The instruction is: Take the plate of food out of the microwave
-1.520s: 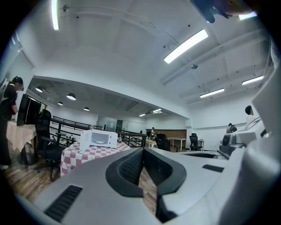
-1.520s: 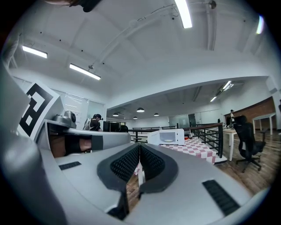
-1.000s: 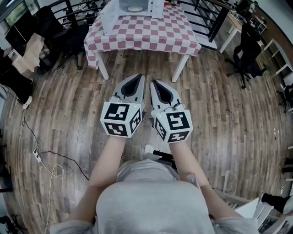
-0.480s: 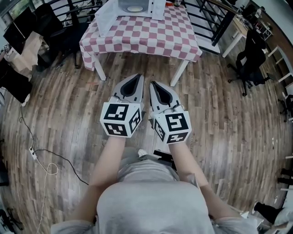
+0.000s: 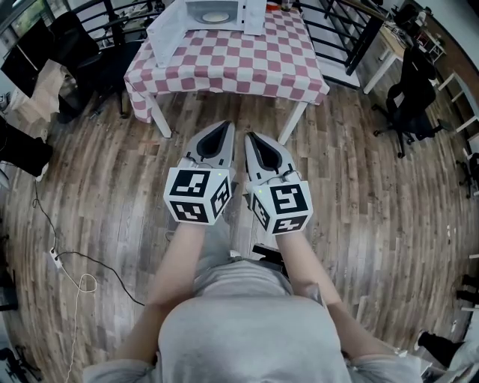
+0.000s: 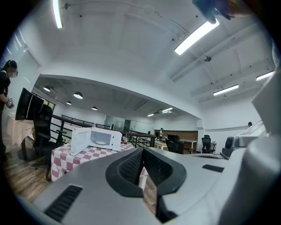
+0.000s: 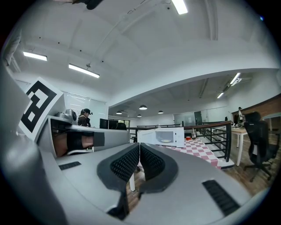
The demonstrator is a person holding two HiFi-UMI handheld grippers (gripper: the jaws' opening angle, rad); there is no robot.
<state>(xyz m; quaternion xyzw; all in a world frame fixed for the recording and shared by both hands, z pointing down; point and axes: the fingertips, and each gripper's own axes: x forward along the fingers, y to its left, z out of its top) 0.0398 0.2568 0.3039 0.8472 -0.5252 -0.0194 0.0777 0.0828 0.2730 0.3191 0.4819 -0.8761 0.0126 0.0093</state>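
**Both claws closed and empty, short of the table; plate inside the open microwave**

Head view: the person stands on the wooden floor (image 5: pixel 374 172), arms out in front. The left gripper (image 5: pixel 223 127) and right gripper (image 5: pixel 253 138) sit side by side, close but not touching, both aimed at the table (image 5: pixel 232 63). Their tips fall just short of the table's near edge.

Left gripper view: jaws together, ribbed pads meeting along a thin seam (image 6: pixel 142 151), nothing between them.

Right gripper view: same, jaws pressed together (image 7: pixel 139 147), nothing held.

The table has a red-and-white checked cloth and white legs. The microwave (image 5: pixel 217 13) is white and stands at the table's far edge. Its door (image 5: pixel 168 34) is swung wide open toward the far left corner. The plate (image 5: pixel 215 16) lies flat on the floor of the microwave cavity, pale, with something light on it; the food is too small to identify. The plate also shows through the opening in both gripper views (image 6: pixel 101 142) (image 7: pixel 166 141). It is well apart from both claws.

Surroundings:
- A black railing runs behind the table.
- Black office chairs (image 5: pixel 408 90) stand off to the right.
- A cable (image 5: pixel 75 262) trails across the floor at the left.
- A person (image 6: pixel 5 88) stands at the left edge of the left gripper view.
- A person in a cap (image 7: pixel 83 117) stands in the background of the right gripper view.
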